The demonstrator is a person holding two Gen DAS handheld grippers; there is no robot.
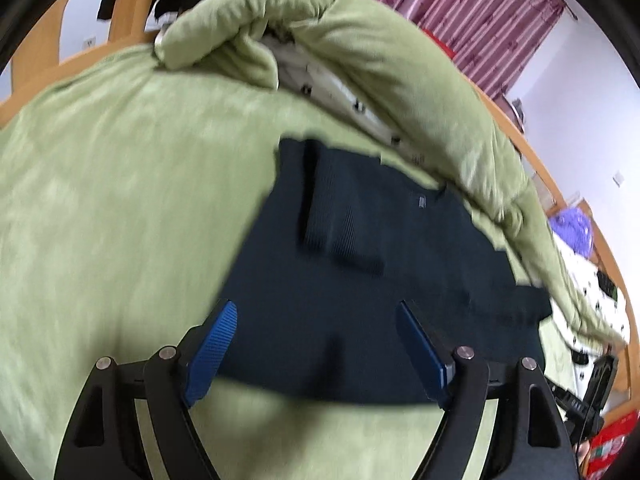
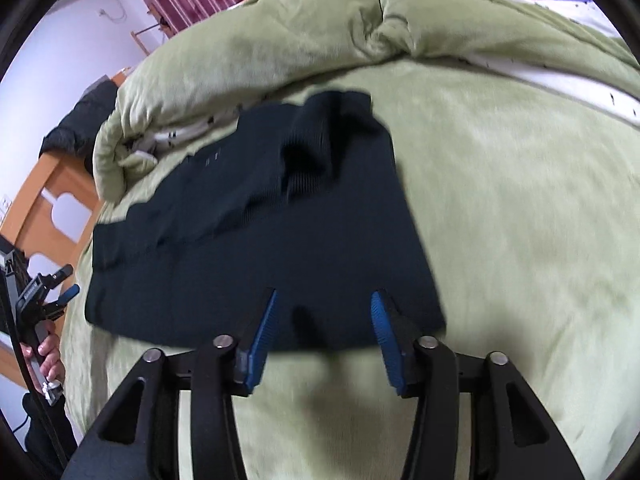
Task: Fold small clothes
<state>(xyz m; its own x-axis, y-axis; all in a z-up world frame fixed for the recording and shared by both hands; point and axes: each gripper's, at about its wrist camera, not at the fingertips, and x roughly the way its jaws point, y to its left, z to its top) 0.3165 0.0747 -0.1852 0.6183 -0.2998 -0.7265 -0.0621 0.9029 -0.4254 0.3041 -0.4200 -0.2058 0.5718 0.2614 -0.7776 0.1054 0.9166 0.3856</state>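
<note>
A dark navy knit garment (image 1: 360,272) lies spread on a green blanket (image 1: 100,200), with one sleeve folded over its body. My left gripper (image 1: 316,312) is open and empty, hovering over the garment's near hem. In the right wrist view the same garment (image 2: 260,232) lies flat with a sleeve folded across its top. My right gripper (image 2: 324,300) is open and empty, just above the garment's near edge. The left gripper (image 2: 48,292) shows at the left edge of the right wrist view, held in a hand.
A rolled green quilt (image 1: 360,52) with a white spotted lining (image 1: 340,92) curves behind the garment. A wooden bed frame (image 2: 52,200) borders the bed. Striped red curtains (image 1: 460,12) hang behind. A purple item (image 1: 572,228) lies at the right.
</note>
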